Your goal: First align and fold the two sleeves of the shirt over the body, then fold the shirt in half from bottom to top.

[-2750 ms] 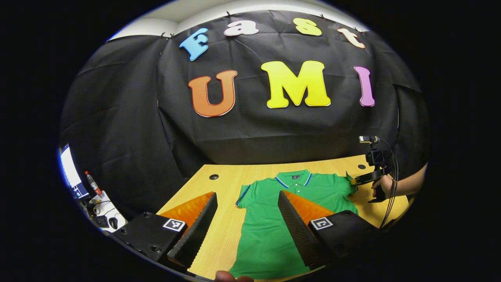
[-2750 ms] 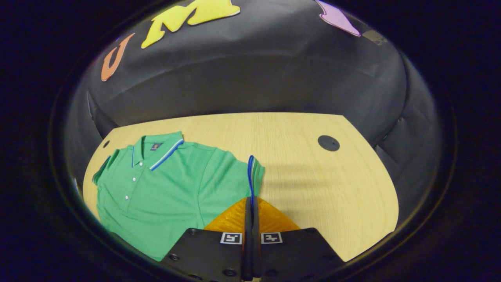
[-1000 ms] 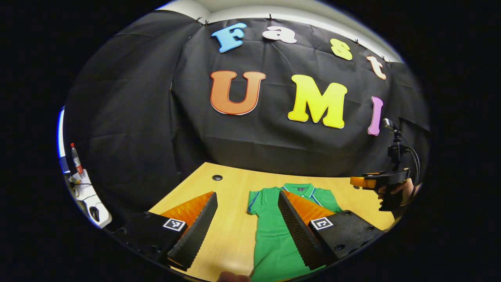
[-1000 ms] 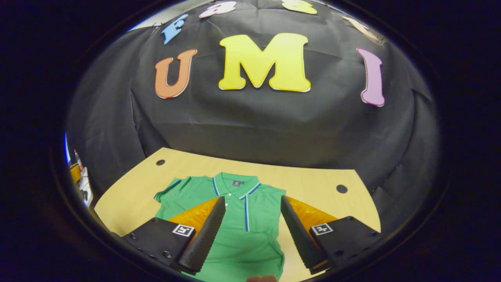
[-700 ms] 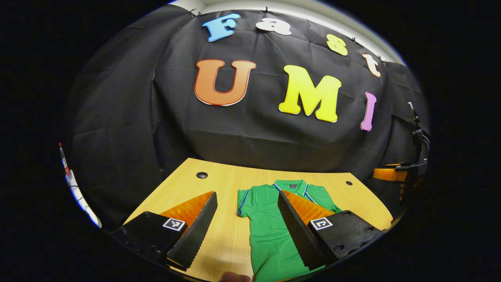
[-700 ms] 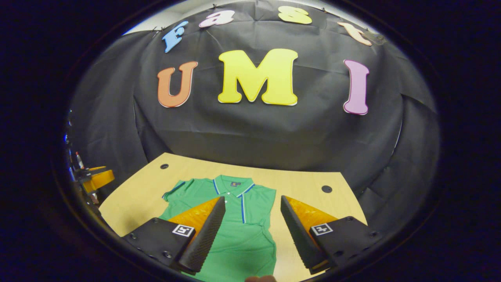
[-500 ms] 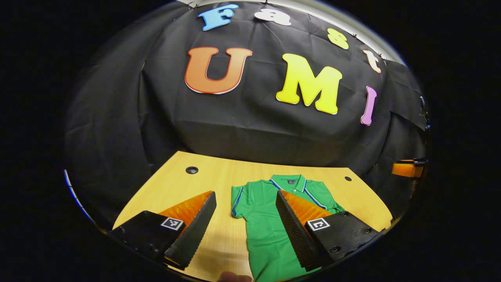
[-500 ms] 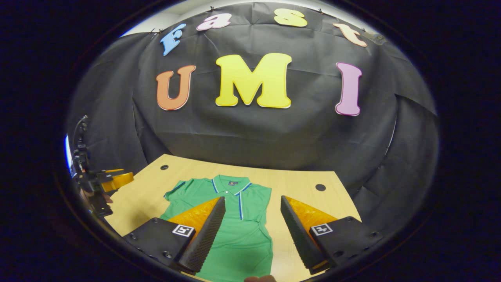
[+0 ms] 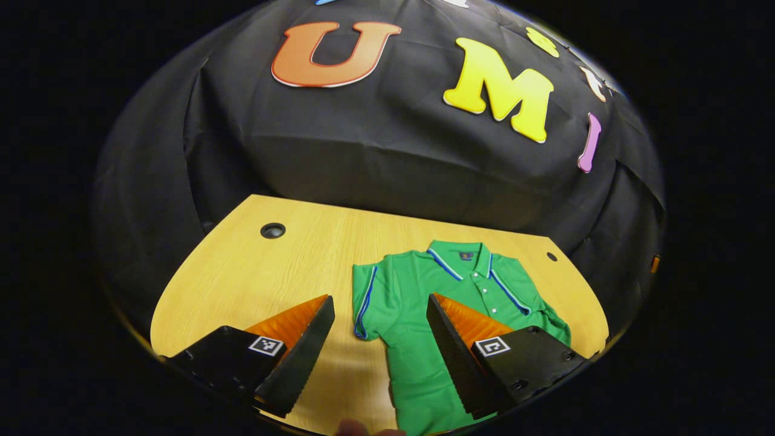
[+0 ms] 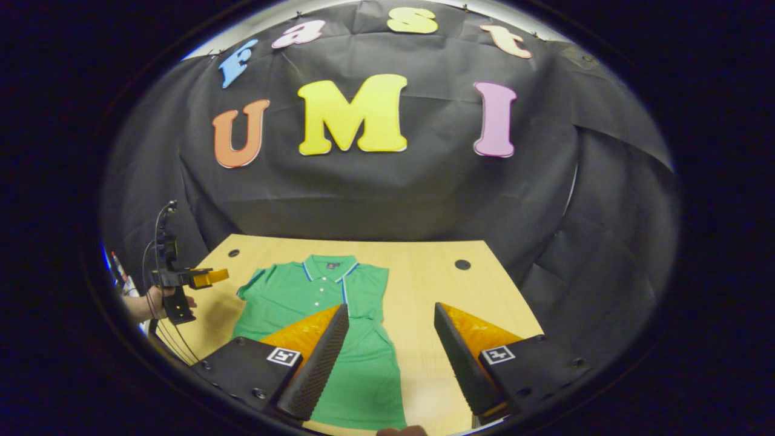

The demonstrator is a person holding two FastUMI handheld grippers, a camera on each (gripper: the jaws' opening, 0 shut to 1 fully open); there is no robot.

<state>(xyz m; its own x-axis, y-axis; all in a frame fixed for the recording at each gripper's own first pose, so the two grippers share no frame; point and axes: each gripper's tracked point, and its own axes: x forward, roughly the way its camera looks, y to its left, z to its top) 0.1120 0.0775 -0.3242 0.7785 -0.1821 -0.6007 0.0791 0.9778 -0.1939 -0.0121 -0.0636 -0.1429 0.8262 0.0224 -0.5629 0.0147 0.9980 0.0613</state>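
Observation:
A green polo shirt (image 9: 448, 303) with blue-trimmed collar lies flat on the wooden table (image 9: 254, 272), collar toward the wall. Its right sleeve lies folded over the body, and the left sleeve (image 9: 366, 300) is spread out sideways. My left gripper (image 9: 379, 300) is open above the table, with that sleeve showing between its fingers. In the right gripper view the shirt (image 10: 303, 293) lies ahead and left, and my right gripper (image 10: 390, 307) is open over the shirt's right edge, holding nothing. The left gripper (image 10: 197, 278) also appears there at the table's left, held in a hand (image 10: 142, 306).
The table has a round cable hole at each far corner (image 9: 272, 230) (image 9: 551, 257). Black cloth walls close in the back and sides. Bare tabletop (image 10: 448, 290) lies to the right of the shirt, and more wood (image 9: 242, 284) to its left.
The right gripper, earlier shut on the right sleeve's cuff, has let it go folded over the body, opened and drawn back. The left gripper has tilted down and neared the left sleeve.

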